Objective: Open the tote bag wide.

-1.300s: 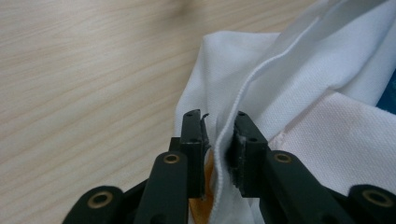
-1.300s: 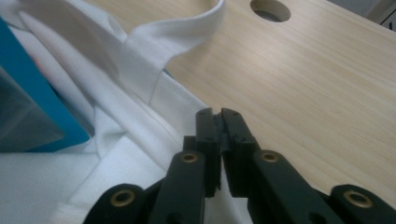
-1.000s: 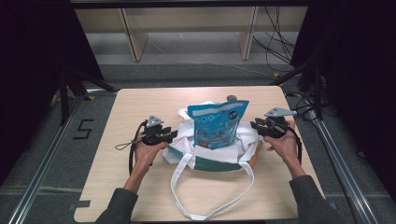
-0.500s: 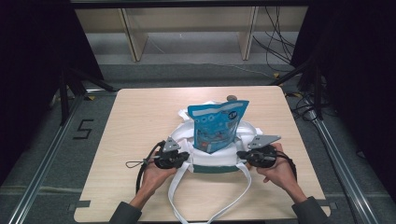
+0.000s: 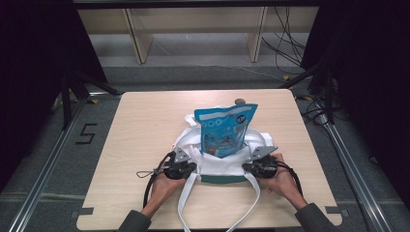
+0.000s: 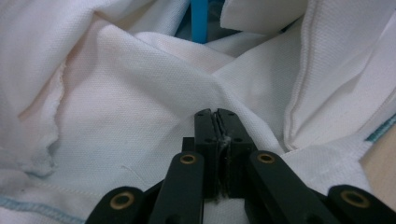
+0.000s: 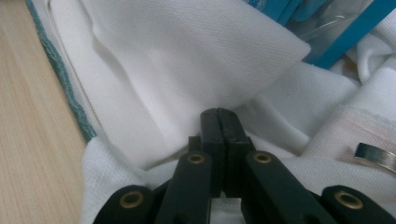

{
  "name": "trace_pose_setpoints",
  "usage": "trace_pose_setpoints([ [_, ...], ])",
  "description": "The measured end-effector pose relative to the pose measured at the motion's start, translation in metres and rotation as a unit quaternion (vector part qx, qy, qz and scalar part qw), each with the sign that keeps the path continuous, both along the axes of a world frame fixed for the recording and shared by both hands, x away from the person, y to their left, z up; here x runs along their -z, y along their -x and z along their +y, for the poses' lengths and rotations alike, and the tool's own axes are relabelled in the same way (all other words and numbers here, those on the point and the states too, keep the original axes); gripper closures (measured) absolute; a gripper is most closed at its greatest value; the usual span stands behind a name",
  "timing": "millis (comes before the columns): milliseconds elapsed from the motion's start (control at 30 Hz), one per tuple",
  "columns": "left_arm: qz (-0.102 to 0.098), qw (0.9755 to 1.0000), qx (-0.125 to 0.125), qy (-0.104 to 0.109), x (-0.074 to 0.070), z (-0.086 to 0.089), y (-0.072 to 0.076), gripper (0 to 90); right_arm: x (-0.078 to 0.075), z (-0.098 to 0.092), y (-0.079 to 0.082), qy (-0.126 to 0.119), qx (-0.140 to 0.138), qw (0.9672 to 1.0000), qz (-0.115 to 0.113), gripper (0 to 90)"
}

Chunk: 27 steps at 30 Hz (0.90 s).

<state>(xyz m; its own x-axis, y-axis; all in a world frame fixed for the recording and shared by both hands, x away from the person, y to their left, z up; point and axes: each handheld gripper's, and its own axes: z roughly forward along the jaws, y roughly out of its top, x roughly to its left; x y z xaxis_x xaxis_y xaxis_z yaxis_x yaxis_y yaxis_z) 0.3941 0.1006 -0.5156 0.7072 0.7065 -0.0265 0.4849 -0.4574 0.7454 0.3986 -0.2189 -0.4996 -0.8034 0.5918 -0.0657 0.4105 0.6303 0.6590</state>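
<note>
tote bag [image 5: 217,164]: was white, with a teal-green hem and white straps
pouch [image 5: 225,130]: was bright blue, printed with white circles and a colourful picture
counter [image 5: 145,125]: was pale wood grain
tongs: were black, with brass-coloured rivets

pouch [image 5: 225,129] upright in bag [image 5: 217,166], bag on table [image 5: 135,130]

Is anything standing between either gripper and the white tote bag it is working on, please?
Nothing visible does: the left gripper and the right gripper are each shut on the white tote bag, pinching its fabric beside the blue pouch.
</note>
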Motion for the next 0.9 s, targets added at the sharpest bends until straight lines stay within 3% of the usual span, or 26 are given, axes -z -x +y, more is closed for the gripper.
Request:
trace_pose_setpoints([
  [100, -0.008, 0.9999, 0.007, -0.011, -0.001, 0.000, -0.001, 86.9, 0.000, -0.001, -0.002, 0.000, -0.001, 1.0000, -0.004, 90.0],
  [167, -0.006, 1.0000, 0.001, -0.004, 0.000, 0.000, -0.003, 87.1, -0.001, -0.001, -0.002, 0.002, 0.001, 1.0000, 0.009, 90.0],
  [300, -0.009, 0.9999, -0.007, -0.010, 0.000, 0.001, -0.010, 87.8, 0.000, 0.001, -0.006, -0.001, 0.002, 1.0000, -0.002, 90.0],
  [467, -0.011, 0.9998, -0.012, -0.010, 0.000, 0.001, -0.024, 87.6, 0.002, 0.004, -0.019, -0.004, 0.012, 0.9998, -0.014, 90.0],
  [567, -0.012, 0.9997, -0.019, -0.007, 0.001, 0.004, -0.034, 87.3, 0.002, 0.005, -0.027, -0.010, 0.021, 0.9996, -0.013, 90.0],
  [600, -0.011, 0.9996, -0.027, -0.004, 0.001, 0.003, -0.037, 87.3, 0.000, 0.005, -0.030, -0.001, 0.018, 0.9998, -0.003, 90.0],
  [633, -0.015, 0.9996, -0.022, -0.012, 0.000, 0.004, -0.040, 87.3, 0.003, 0.007, -0.033, -0.010, 0.023, 0.9996, -0.014, 90.0],
  [800, -0.016, 0.9988, -0.046, 0.010, 0.003, 0.005, -0.053, 86.7, 0.003, 0.009, -0.049, -0.013, 0.030, 0.9993, -0.018, 90.0],
  [833, -0.018, 0.9987, -0.047, 0.000, 0.002, 0.006, -0.055, 86.6, 0.003, 0.010, -0.051, -0.014, 0.033, 0.9993, -0.015, 90.0],
  [867, -0.018, 0.9986, -0.049, 0.009, 0.003, 0.005, -0.057, 86.6, 0.004, 0.010, -0.054, -0.015, 0.036, 0.9991, -0.016, 90.0],
  [900, -0.017, 0.9988, -0.047, 0.002, 0.002, 0.007, -0.059, 86.6, 0.004, 0.011, -0.056, -0.015, 0.037, 0.9990, -0.018, 90.0],
])
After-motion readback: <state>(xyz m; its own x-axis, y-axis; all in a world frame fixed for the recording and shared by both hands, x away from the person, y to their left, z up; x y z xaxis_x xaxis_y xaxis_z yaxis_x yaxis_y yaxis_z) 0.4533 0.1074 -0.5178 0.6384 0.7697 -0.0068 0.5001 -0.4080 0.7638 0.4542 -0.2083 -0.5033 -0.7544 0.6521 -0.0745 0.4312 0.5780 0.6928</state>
